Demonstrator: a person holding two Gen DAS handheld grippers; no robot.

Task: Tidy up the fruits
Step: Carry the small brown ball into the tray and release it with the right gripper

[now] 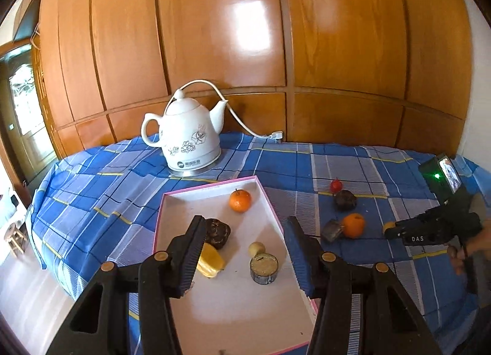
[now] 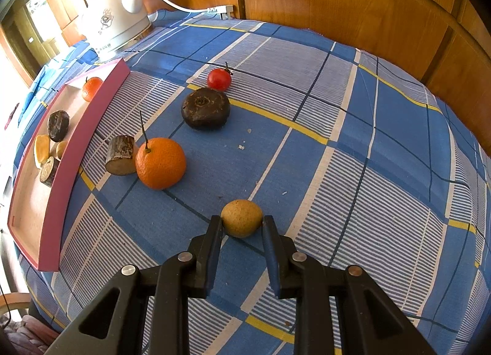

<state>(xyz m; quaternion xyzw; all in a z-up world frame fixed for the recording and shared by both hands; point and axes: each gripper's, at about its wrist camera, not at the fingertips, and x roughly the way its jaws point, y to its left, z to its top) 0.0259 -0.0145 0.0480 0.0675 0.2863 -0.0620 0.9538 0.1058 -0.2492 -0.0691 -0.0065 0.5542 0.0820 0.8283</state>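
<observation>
A pink-rimmed white tray lies on the blue plaid cloth. It holds a small orange, a dark round fruit, a yellow piece, a small tan fruit and a wood-like cylinder. My left gripper is open and empty above the tray. On the cloth lie an orange, a log piece, a dark fruit and a red tomato. My right gripper has its fingertips on both sides of a tan round fruit, which rests on the cloth.
A white ceramic kettle with a cord stands at the back of the table against a wooden panelled wall. The table's left edge drops off to the floor. The right gripper's body shows at the right of the left wrist view.
</observation>
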